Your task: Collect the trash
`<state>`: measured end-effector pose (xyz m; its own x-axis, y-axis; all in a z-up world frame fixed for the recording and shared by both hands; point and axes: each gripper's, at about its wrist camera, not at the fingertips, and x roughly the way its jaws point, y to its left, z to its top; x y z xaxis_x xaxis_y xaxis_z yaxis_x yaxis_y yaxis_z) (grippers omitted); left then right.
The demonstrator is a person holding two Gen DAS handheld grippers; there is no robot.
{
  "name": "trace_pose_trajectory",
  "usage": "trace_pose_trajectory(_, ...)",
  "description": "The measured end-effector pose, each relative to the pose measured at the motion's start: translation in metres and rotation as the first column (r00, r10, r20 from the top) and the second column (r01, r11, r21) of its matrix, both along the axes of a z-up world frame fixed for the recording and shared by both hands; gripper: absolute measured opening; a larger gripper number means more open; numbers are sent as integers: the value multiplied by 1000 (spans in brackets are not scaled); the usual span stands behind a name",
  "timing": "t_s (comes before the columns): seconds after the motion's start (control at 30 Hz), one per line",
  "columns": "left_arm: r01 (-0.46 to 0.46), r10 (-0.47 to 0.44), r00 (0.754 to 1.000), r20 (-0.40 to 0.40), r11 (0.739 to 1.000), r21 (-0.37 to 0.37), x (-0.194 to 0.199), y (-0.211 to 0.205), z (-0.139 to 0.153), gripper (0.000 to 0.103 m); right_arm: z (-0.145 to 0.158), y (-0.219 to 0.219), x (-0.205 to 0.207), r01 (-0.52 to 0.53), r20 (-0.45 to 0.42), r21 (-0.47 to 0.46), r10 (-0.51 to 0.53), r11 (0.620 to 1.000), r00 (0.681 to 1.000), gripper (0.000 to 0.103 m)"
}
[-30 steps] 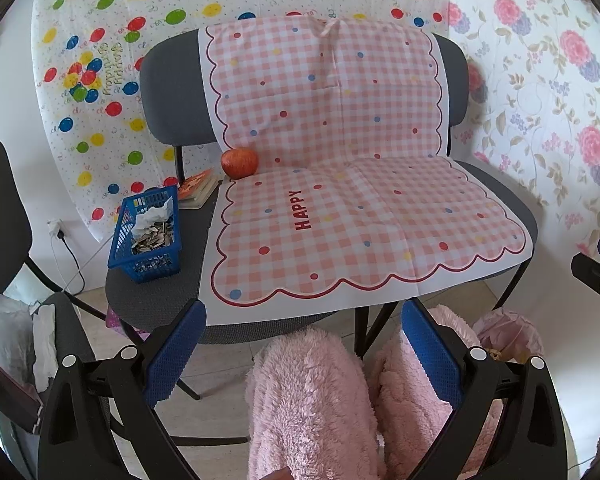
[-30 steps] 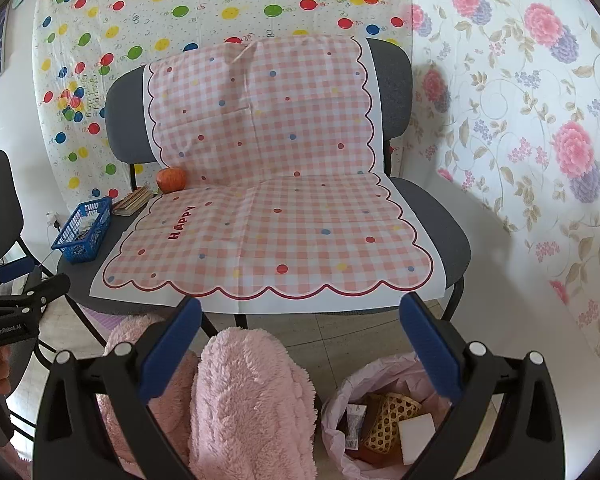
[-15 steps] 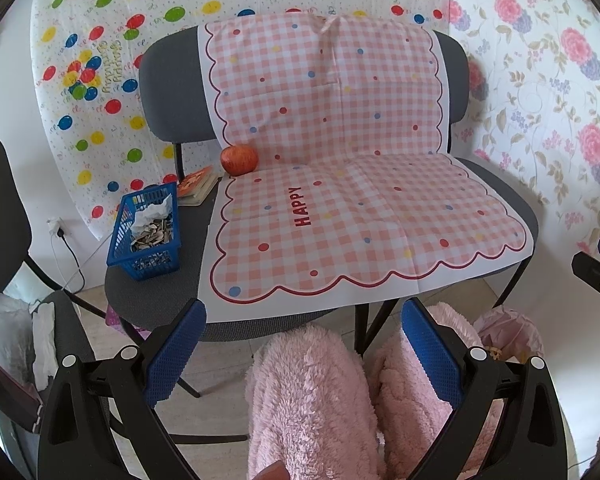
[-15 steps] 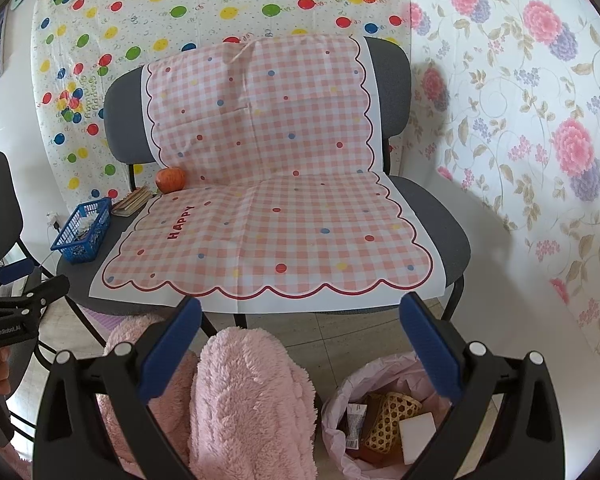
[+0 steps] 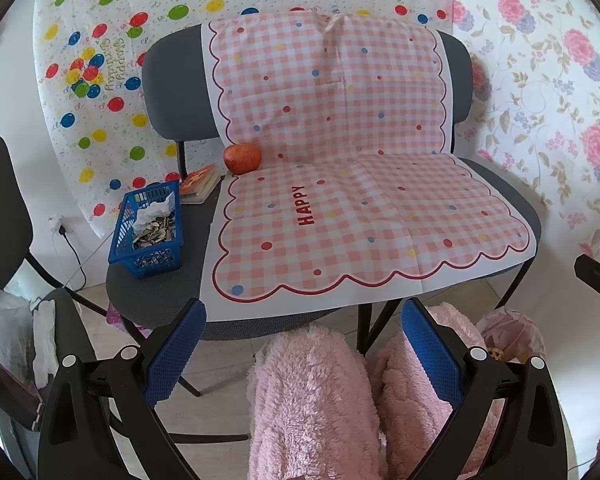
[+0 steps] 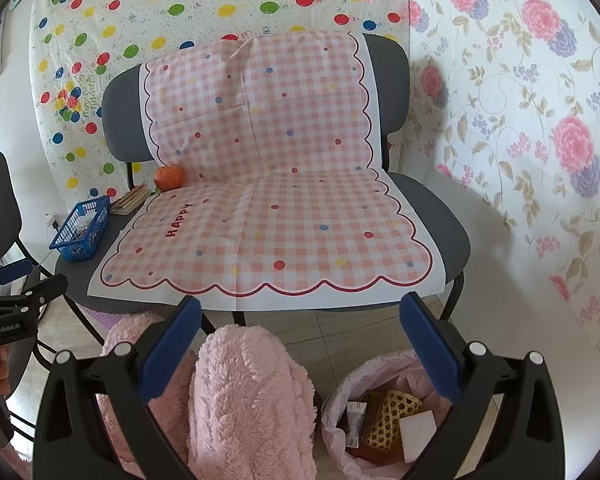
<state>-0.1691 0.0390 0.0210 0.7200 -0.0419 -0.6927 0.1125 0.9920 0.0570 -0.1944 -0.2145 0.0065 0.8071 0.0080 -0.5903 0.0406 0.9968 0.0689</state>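
A pink-lined trash bin [image 6: 380, 420] stands on the floor at the lower right and holds several pieces of trash; its edge shows in the left wrist view [image 5: 512, 332]. A blue basket [image 5: 150, 232] with seed shells and crumpled paper sits on the left of the grey bench seat [image 5: 156, 300]; it also shows in the right wrist view [image 6: 82, 230]. My left gripper [image 5: 304, 352] is open and empty, held in front of the bench. My right gripper [image 6: 300, 348] is open and empty above the bin and floor.
A pink checked cloth [image 5: 360, 216] covers the bench. A red apple [image 5: 242, 157] and a small book [image 5: 200, 184] lie at its back left. The person's pink fluffy legs [image 5: 312, 400] are below. A black chair [image 5: 4, 208] stands at the left. Patterned walls stand behind.
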Motion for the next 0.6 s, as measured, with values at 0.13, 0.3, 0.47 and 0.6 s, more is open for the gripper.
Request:
trace_pose_trajectory(0.13, 7, -7, 1000, 3, 1000, -2, 1, 0, -1, 97, -3, 0, 0, 2, -3, 1, -2, 1000, 1000, 97)
trace_pose_trajectory(0.3, 23, -23, 999, 27, 1000, 10, 8, -1, -4, 97, -9, -3, 5, 10, -14, 6, -10, 1000, 1000, 97)
trace_pose_trajectory(0.47, 10, -9, 999, -32, 1000, 6, 36, -3, -16, 97, -17, -11, 24, 21, -45, 20, -20, 1000, 999, 97)
trace_pose_trajectory(0.6, 18, -19, 998, -66, 1000, -23, 66, -5, -27, 97, -28, -25, 58, 36, -75, 23, -34, 999, 997, 97)
